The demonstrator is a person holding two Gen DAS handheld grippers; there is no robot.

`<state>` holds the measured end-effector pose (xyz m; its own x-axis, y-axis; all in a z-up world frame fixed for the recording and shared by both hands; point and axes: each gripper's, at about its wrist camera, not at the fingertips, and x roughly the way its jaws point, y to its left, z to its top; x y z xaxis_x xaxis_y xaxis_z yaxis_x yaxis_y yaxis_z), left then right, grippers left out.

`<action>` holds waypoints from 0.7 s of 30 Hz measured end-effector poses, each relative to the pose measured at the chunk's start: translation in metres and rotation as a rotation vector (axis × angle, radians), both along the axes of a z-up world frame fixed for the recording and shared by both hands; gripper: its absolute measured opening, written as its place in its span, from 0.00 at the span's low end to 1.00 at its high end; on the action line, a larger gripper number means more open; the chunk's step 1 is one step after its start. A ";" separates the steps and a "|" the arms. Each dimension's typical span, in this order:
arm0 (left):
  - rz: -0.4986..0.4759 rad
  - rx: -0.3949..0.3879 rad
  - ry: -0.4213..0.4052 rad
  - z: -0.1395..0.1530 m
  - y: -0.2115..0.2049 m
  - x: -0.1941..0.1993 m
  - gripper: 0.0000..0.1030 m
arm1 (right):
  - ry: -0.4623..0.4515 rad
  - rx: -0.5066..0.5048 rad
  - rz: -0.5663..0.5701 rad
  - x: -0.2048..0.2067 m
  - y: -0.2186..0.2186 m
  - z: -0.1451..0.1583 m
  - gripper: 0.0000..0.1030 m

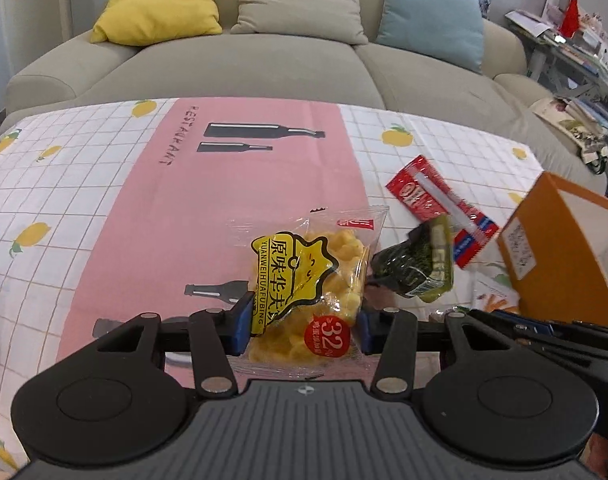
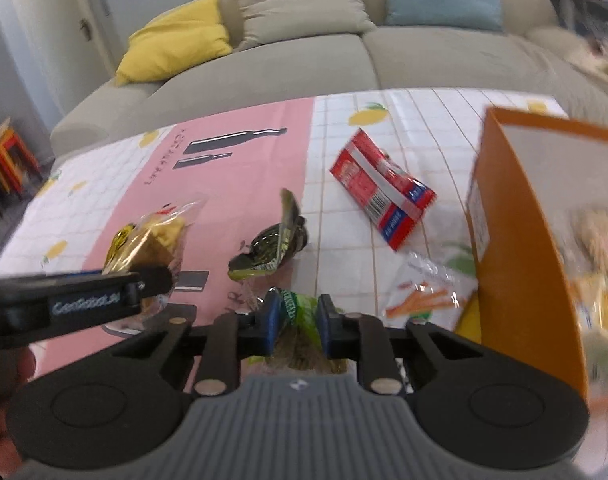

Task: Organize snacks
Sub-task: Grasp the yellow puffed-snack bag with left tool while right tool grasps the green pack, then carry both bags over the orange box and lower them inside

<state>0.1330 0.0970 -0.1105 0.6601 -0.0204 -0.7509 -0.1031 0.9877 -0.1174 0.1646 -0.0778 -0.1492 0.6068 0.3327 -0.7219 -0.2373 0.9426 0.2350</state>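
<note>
My left gripper (image 1: 302, 326) is shut on a clear bag of yellow puffed snacks (image 1: 307, 280) and holds it above the pink table cover. The same bag shows in the right wrist view (image 2: 152, 240) at the left gripper's tip. My right gripper (image 2: 296, 326) is shut on a green snack packet (image 2: 298, 316). A dark green packet (image 1: 417, 266) lies on the table just right of the yellow bag; it also shows ahead of my right gripper (image 2: 272, 246). A red and blue packet (image 1: 439, 208) (image 2: 383, 192) lies farther back. An open orange box (image 1: 563, 248) (image 2: 523, 232) stands at the right, with blurred snacks inside.
A clear packet with orange sticks (image 2: 427, 292) lies against the orange box. The table has a pink and lemon-print cloth (image 1: 144, 200). A grey-green sofa (image 1: 264, 68) with yellow, beige and blue cushions stands behind the table. A cluttered shelf (image 1: 575, 48) is at the far right.
</note>
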 end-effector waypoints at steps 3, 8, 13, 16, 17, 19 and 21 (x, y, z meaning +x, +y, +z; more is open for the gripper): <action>-0.012 -0.006 -0.017 0.009 -0.006 -0.010 0.53 | -0.035 -0.001 -0.022 -0.011 -0.005 0.008 0.15; -0.032 -0.008 -0.040 0.022 -0.017 -0.020 0.53 | -0.084 -0.026 -0.045 -0.024 -0.008 0.024 0.12; -0.044 -0.012 -0.046 0.028 -0.024 -0.028 0.53 | -0.101 -0.017 -0.057 -0.029 -0.014 0.034 0.07; -0.048 -0.013 -0.052 0.031 -0.026 -0.033 0.53 | -0.099 -0.007 -0.075 -0.030 -0.019 0.034 0.06; -0.050 -0.014 -0.054 0.032 -0.027 -0.035 0.53 | -0.099 0.001 -0.075 -0.031 -0.021 0.035 0.06; -0.056 -0.022 -0.056 0.035 -0.030 -0.037 0.53 | -0.097 0.012 -0.078 -0.032 -0.024 0.037 0.05; -0.066 -0.024 -0.065 0.039 -0.033 -0.039 0.53 | -0.094 0.031 -0.087 -0.033 -0.028 0.040 0.04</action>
